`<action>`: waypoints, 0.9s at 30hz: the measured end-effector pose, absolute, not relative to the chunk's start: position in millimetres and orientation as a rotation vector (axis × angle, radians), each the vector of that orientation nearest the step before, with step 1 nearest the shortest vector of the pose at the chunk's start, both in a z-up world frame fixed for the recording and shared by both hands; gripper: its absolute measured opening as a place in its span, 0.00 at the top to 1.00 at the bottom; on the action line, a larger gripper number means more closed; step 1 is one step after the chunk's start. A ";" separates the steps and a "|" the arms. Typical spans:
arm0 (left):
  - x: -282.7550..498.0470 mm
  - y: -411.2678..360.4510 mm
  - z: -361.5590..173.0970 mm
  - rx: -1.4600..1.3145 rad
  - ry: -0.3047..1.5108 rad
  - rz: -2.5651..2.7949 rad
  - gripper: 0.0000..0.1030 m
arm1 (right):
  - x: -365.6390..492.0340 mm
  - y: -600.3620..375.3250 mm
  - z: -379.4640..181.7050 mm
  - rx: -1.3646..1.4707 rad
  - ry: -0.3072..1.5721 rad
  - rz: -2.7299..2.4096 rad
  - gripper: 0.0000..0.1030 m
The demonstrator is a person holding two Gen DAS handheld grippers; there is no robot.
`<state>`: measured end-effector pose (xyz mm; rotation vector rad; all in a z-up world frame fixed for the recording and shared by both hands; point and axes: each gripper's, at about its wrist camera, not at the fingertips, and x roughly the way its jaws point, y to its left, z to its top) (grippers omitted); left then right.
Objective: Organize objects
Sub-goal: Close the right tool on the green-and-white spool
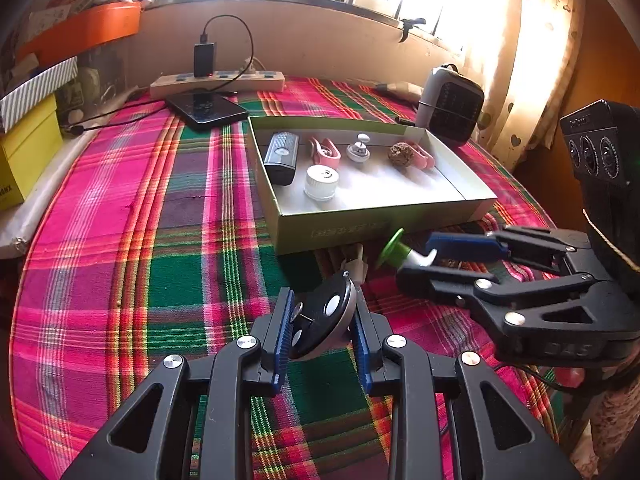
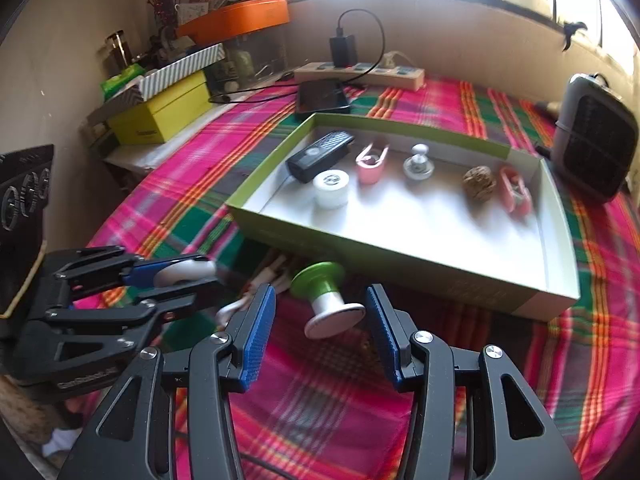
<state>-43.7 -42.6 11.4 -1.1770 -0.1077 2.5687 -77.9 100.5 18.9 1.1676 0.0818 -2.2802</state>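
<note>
Clamped in the left tool (image 1: 322, 326), a black disc (image 1: 324, 316) (tilted) could slip; the right tool (image 2: 320, 332) gapes, empty, around a green-ended spool (image 2: 326, 300).

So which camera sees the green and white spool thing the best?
The right wrist view. The green and white spool lies on its side on the tablecloth, whole and close, between the open right gripper fingers. In the left wrist view, only its green end and some white show; the right gripper hides the rest.
</note>
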 end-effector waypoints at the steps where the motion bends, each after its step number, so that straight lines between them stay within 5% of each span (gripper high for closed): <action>1: -43.9 -43.1 11.3 -1.177 -0.112 2.569 0.76 | -78.7 100.6 18.7 1.181 0.057 -2.257 0.53; 20: -44.1 -45.6 8.1 -1.187 -0.120 2.563 0.76 | -102.0 82.7 8.9 1.303 0.190 -2.289 0.53; 27: -44.6 -44.6 7.9 -1.187 -0.120 2.560 0.76 | -101.3 79.1 7.3 1.306 0.258 -2.288 0.66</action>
